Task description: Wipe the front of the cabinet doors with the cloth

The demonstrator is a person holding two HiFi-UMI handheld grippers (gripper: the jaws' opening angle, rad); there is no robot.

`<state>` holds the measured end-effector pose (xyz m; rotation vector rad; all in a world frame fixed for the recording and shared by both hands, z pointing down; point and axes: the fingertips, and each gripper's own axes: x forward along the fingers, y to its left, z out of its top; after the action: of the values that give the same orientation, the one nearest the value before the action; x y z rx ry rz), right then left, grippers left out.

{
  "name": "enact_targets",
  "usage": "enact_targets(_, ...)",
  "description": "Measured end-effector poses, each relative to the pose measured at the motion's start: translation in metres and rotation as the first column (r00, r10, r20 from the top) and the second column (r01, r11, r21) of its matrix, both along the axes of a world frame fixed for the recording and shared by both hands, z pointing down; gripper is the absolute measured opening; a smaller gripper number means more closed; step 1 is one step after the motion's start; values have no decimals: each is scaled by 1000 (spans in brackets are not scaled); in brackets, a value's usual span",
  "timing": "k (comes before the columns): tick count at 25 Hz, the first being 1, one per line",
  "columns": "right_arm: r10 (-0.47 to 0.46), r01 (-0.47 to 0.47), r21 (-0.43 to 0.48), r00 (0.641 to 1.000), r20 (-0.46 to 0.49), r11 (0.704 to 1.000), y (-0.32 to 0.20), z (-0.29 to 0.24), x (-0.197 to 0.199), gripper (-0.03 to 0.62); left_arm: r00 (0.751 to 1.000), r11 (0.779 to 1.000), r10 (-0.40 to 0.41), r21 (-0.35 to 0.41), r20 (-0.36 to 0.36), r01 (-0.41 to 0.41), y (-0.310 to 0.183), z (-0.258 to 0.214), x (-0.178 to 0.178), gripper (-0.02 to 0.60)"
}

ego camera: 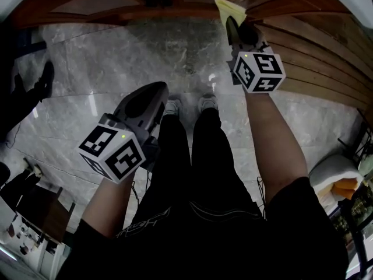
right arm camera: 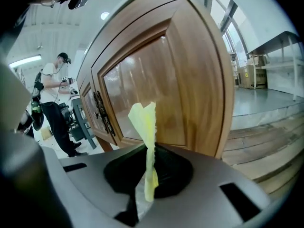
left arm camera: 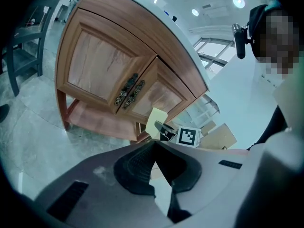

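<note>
The wooden cabinet [left arm camera: 109,75] has two panelled doors with ornate metal handles [left arm camera: 127,92] at the centre seam. My right gripper [ego camera: 233,27] is shut on a pale yellow cloth [ego camera: 224,9], held up by the cabinet's right door [right arm camera: 156,89]. In the right gripper view the cloth [right arm camera: 145,122] stands up from between the jaws of the right gripper [right arm camera: 149,177], close to the door panel; I cannot tell whether it touches. My left gripper [ego camera: 155,92] hangs lower, over the floor and away from the cabinet. The left gripper [left arm camera: 155,169] is shut with nothing in it.
The floor [ego camera: 116,57] is grey marble. Wooden planks [ego camera: 317,57] run along the right of the cabinet. A dark chair [left arm camera: 26,42] stands left of the cabinet. Another person [right arm camera: 54,103] stands farther off to the left. My shoes [ego camera: 189,104] are just in front of the cabinet.
</note>
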<state>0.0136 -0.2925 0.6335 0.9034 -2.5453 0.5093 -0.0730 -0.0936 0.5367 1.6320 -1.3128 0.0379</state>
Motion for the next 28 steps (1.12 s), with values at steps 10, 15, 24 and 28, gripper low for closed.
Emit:
enact_targets(10,82,-82,10,996,-36,997,-26,-3,80,41,999,999,41,10,-16,-41,-25,0,54,6)
enact_targets(15,102,-102,5,994,-40,995,-34,1,107,41,998,998,56,11,-16,-56,-37,3,75,6)
enact_targets(24,52,-52,-13,998,18,999,-19,-33,128,41,997,997,75,17,-7,-75,-44,2,102,6)
enact_targets(28,-7,14,-86,997,80,996,12,-74,131,41,999,998,34,49,30,-35,-45,-22,101,6)
